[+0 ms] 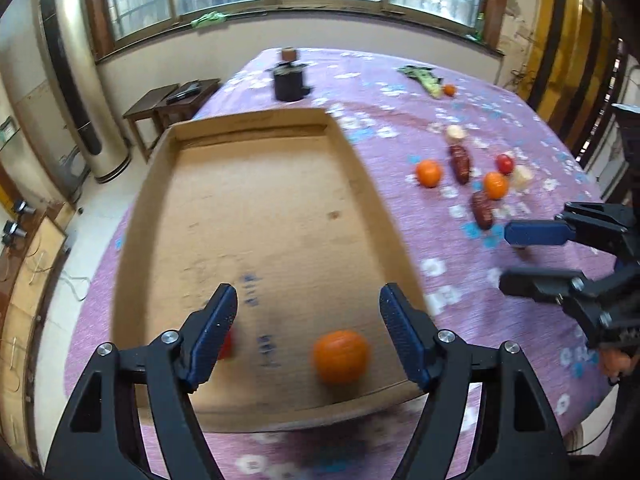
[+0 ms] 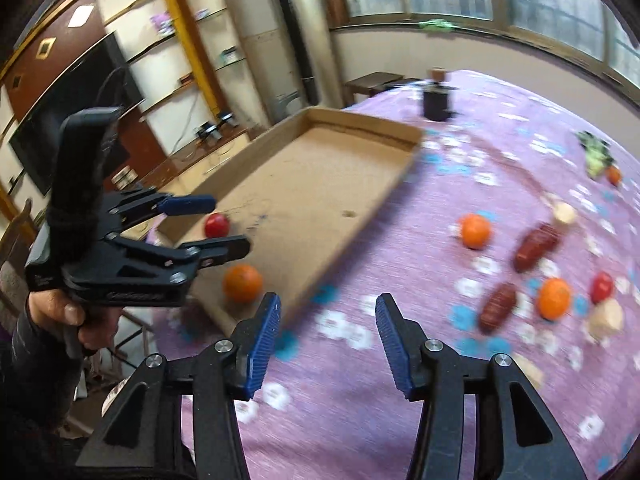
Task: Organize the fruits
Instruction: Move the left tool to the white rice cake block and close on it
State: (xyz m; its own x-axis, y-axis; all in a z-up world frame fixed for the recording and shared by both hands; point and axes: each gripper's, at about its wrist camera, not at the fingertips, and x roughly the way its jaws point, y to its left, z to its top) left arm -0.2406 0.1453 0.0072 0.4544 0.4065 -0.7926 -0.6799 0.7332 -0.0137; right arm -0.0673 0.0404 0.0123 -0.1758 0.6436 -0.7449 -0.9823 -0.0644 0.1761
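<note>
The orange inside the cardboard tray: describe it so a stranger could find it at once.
Start at the shallow cardboard tray lying on the purple flowered tablecloth. Near its closest wall sit two fruits, a small red fruit and the orange. It is the only orange in the tray; the other oranges lie out on the cloth.

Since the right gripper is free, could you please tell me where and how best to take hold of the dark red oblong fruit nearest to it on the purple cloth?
Grip the dark red oblong fruit across its narrow middle, probably coming from above with the right gripper turned so its fingers straddle the long axis. It lies flat and slanted on the purple flowered cloth, ends tapering, with an orange round fruit close beside it.
</note>
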